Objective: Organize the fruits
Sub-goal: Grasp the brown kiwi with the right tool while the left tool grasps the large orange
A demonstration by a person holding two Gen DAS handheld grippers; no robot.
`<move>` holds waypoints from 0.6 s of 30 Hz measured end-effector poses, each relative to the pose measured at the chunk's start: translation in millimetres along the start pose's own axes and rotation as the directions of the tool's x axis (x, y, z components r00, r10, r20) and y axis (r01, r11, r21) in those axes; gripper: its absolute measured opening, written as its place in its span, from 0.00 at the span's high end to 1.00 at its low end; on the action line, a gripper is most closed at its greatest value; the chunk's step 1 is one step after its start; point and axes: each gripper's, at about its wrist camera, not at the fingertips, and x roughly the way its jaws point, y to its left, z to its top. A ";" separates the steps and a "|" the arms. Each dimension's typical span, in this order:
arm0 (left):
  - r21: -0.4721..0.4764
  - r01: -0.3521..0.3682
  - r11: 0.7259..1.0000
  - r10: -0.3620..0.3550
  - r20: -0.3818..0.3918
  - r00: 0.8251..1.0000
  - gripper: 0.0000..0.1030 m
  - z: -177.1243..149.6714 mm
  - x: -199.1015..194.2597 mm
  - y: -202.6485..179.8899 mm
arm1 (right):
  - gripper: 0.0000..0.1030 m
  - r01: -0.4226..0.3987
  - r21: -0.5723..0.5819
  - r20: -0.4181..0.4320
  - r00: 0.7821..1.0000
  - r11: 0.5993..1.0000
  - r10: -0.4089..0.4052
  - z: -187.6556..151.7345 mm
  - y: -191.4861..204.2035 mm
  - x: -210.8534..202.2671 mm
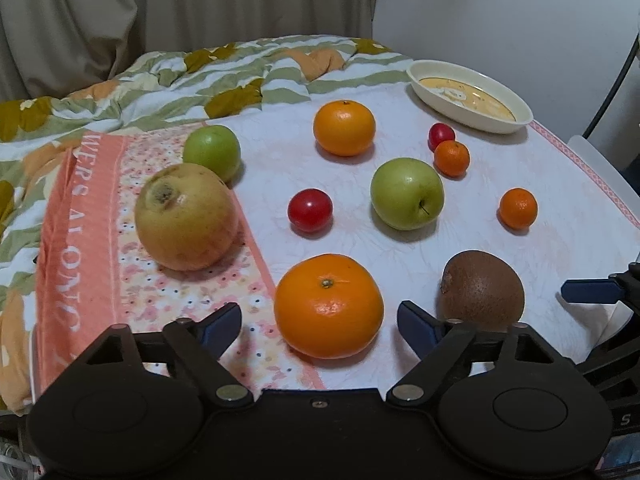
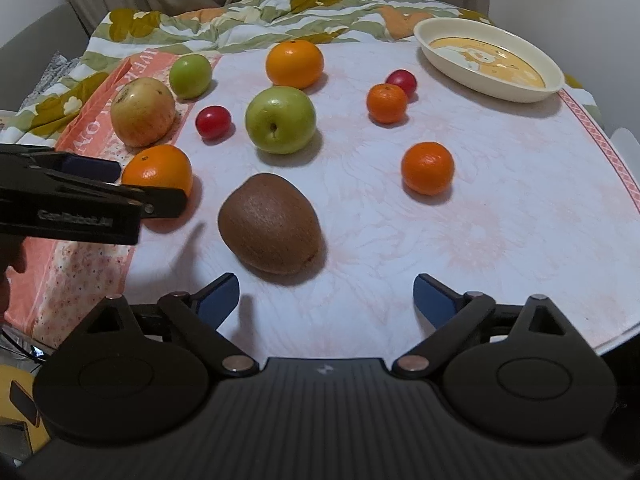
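My left gripper stands open around a large orange at the table's near edge; its blue pads are clear of the skin on both sides. Open too, my right gripper sits just short of a brown kiwi, with nothing between its fingers. Further back lie a yellow apple, two green apples, another orange, two small red fruits and two small mandarins.
A cream oval dish with nothing in it stands at the far right of the white cloth. A pink flowered towel covers the left side. A rumpled quilt lies behind, in front of curtains.
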 end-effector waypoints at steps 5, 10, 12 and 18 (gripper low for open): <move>-0.042 0.041 0.998 -0.042 -0.019 0.999 0.38 -0.3 5.6 4.0 | 0.00 0.008 -0.072 0.011 1.000 0.997 -0.007 2.3 10.8 5.8; -0.034 0.027 0.999 -0.028 -0.017 0.999 0.38 -3.1 3.0 3.5 | 0.01 -0.009 -0.099 0.008 1.000 0.995 0.010 5.5 16.7 12.2; -0.040 0.024 0.999 -0.024 -0.016 1.000 0.38 -5.1 1.6 5.7 | 0.03 -0.015 -0.109 0.010 1.000 0.994 0.016 7.3 18.2 14.9; -0.058 0.010 0.998 -0.011 -0.016 1.000 0.38 -10.4 -3.4 9.2 | 0.13 -0.040 -0.145 0.017 0.999 0.989 0.043 11.9 24.8 19.7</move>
